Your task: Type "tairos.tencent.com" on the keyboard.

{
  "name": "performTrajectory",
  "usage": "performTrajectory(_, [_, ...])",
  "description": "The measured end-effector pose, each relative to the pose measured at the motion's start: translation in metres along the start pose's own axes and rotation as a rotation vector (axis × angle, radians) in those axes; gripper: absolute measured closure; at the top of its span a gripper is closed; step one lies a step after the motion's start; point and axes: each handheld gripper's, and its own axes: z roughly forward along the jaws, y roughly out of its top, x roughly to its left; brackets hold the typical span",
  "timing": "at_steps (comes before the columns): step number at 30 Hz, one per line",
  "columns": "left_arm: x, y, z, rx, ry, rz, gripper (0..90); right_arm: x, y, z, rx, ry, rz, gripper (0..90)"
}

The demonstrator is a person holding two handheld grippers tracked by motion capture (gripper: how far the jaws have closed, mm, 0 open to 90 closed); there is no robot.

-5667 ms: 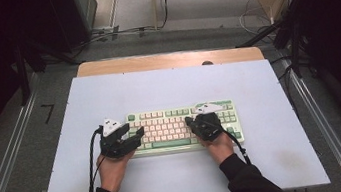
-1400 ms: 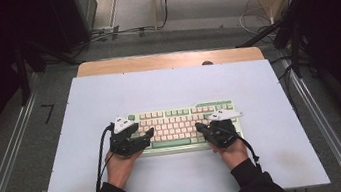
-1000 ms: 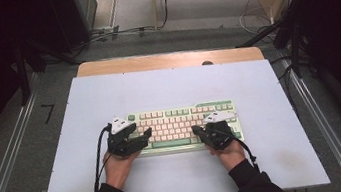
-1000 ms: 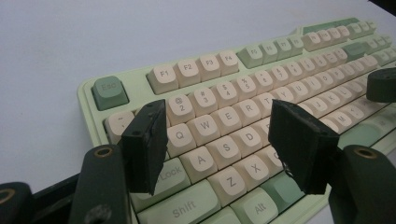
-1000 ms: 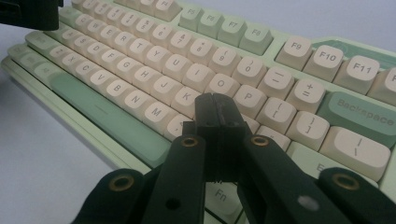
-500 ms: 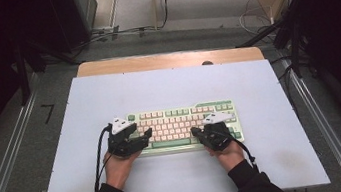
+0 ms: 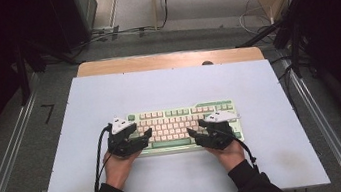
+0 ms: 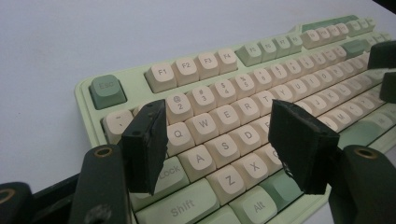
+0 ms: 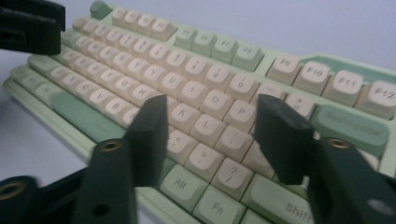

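Observation:
A pale green keyboard point(image 7: 182, 122) with cream keys lies on the white tabletop point(image 7: 172, 85). My left gripper point(image 7: 146, 132) rests over its left end, pointing right. In the left gripper view the keyboard point(image 8: 224, 116) lies under my left gripper point(image 8: 217, 112), which is open above the Q, W and A keys with nothing between its pads. My right gripper point(image 7: 191, 132) sits over the right end, pointing left. Its jaws have just been opening. In the right gripper view my right gripper point(image 9: 211, 105) is open above the K and L keys of the keyboard point(image 9: 201, 74), holding nothing.
The table's wooden far edge point(image 7: 168, 60) lies beyond the white top. Metal rails point(image 7: 11, 164) run along both sides. The other gripper's jaws point(image 8: 383, 70) show at the right edge of the left gripper view, and the left jaws point(image 9: 30, 25) at the top left of the right gripper view.
Since the oldest frame the right gripper has shifted slightly nearer and to the right. Over the last second both hands keep their places.

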Motion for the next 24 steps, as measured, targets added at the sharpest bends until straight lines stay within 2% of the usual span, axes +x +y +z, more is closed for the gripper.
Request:
performTrajectory(2, [0.0, 0.0, 0.0, 0.002, -0.001, -0.001, 37.8, -0.001, 0.001, -0.001, -0.018, -0.015, 0.009, 32.0])
performTrajectory(7, [-0.001, 0.0, 0.001, 0.002, -0.01, 0.003, 39.9, -0.004, 0.0, -0.001, -0.012, -0.028, 0.024, 28.5])
performTrajectory(14, [-0.001, 0.0, 0.003, 0.001, -0.063, 0.018, 66.8, -0.005, -0.001, -0.002, 0.0, -0.04, 0.024, 28.3])
performTrajectory(17, [-0.002, 0.002, 0.006, 0.0, -0.089, 0.004, 80.3, -0.005, -0.002, -0.003, 0.001, -0.047, 0.024, 28.4])
performTrajectory(19, [-0.004, 0.004, 0.009, 0.009, -0.085, 0.013, 88.2, -0.006, -0.003, -0.005, -0.001, -0.05, 0.028, 28.5])
performTrajectory(24, [-0.01, 0.008, 0.017, 0.025, -0.087, 0.026, 90.0, -0.009, -0.006, -0.01, -0.006, -0.067, 0.039, 29.0])
